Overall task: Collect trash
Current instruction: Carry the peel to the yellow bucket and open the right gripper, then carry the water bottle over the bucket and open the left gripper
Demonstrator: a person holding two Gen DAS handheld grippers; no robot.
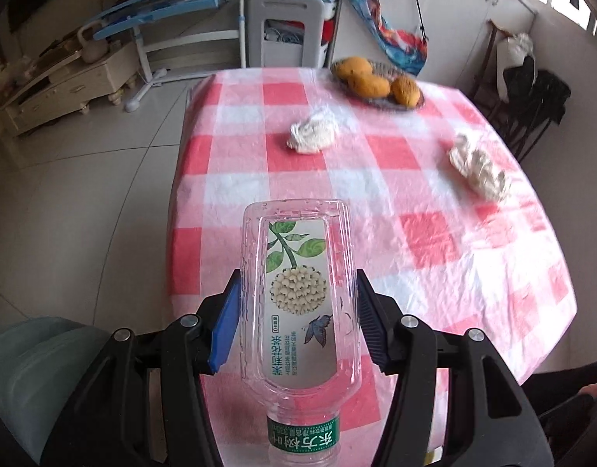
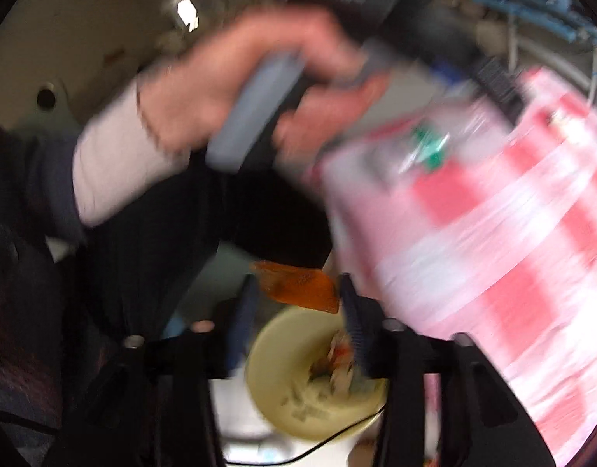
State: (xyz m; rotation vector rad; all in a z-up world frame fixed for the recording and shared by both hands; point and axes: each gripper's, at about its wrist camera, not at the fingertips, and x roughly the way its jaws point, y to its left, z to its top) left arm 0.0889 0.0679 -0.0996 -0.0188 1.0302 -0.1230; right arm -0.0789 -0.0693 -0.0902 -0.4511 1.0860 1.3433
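Note:
My left gripper (image 1: 298, 288) is shut on an empty clear plastic bottle (image 1: 298, 257) with a green-and-white label, its green-banded neck pointing back at the camera, above the near edge of the red-and-white checked table (image 1: 434, 233). Two crumpled white tissue wads (image 1: 313, 134) (image 1: 479, 169) lie on the cloth. In the blurred right wrist view my right gripper (image 2: 298, 303) stands open beside the table, over a pale yellow bin (image 2: 275, 369) with scraps inside. An orange scrap (image 2: 298, 286) sits loose at its fingertips. A hand (image 2: 220, 89) holds the left gripper's handle above.
A dish of orange-yellow mangoes (image 1: 376, 81) stands at the table's far side. A teal rounded object (image 1: 37, 350) sits low at the left. Tiled floor, a cream cabinet (image 1: 65, 89) and a grey chair (image 1: 286, 35) lie beyond the table.

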